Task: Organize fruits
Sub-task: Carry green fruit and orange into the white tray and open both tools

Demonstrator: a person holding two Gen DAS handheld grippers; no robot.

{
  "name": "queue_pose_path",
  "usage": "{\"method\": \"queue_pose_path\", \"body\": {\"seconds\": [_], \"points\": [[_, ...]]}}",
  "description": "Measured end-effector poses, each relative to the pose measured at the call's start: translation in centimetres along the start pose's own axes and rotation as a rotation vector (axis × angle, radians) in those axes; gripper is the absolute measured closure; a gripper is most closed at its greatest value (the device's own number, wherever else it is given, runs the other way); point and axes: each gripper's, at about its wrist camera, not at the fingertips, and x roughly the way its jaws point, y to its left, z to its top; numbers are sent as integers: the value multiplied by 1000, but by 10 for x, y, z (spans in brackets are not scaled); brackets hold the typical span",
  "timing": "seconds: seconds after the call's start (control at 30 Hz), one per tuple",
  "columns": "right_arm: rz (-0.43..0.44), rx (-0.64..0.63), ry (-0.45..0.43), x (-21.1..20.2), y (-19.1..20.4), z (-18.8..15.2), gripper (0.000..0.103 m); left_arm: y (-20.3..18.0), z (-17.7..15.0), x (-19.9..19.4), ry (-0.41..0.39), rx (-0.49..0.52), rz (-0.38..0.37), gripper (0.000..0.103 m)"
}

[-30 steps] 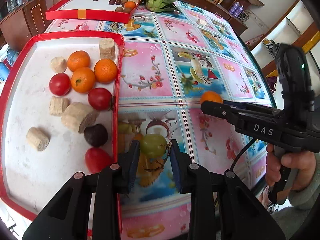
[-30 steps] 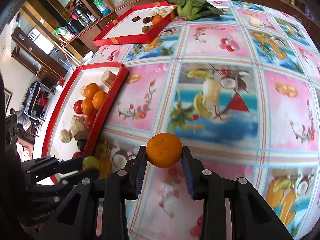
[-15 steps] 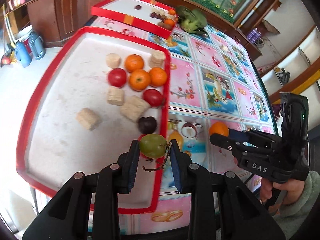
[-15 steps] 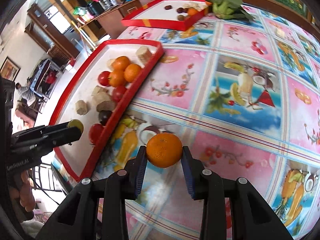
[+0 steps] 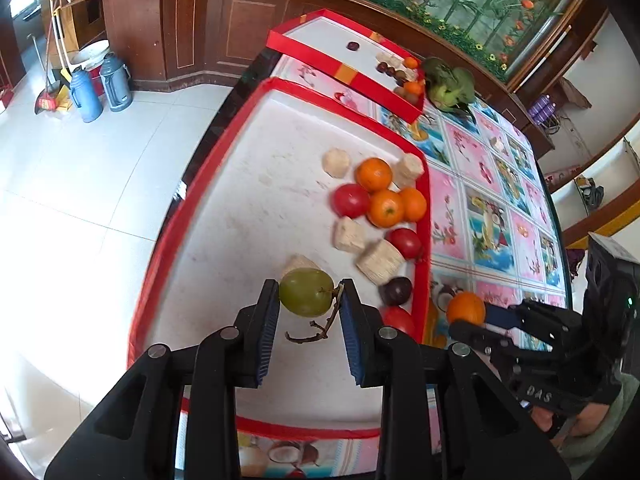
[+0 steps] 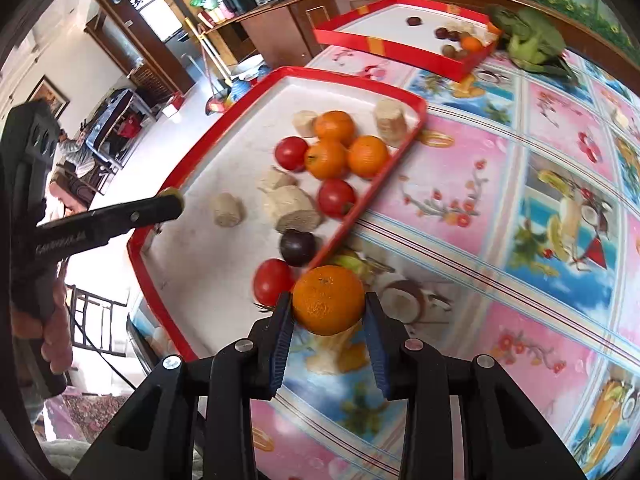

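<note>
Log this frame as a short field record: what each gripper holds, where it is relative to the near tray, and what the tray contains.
left gripper: shut on green grape, over the near red tray
right gripper: shut on orange, over the tablecloth beside the tray's edge
tray contents: oranges, tomatoes, a dark plum, pale cut chunks
far tray: a few small fruits

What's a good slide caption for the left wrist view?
Left gripper carries a green grape over the red tray while the right gripper brings an orange.
</note>
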Motion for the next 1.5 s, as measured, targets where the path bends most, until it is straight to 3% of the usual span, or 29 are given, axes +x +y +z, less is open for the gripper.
{"method": "queue_pose_path", "body": {"seconds": [0.67, 1.0, 1.27, 1.33, 1.43, 1.5], "points": [[8, -129, 65, 55, 75, 32, 68, 4, 55, 58, 67, 127, 16, 75], [-31, -143, 97, 79, 78, 38, 68, -6, 50, 73, 90, 236, 33, 75], [-36, -132, 97, 80, 79, 38, 66, -8, 51, 73, 88, 224, 35, 74], [-32, -134, 93, 77, 78, 38, 60, -8, 51, 73, 89, 218, 36, 71], [-20, -130, 84, 68, 76, 36, 60, -11, 51, 70, 76, 217, 43, 60], [-16, -132, 73, 60, 75, 34, 60, -13, 51, 66, 68, 213, 43, 58]]}}
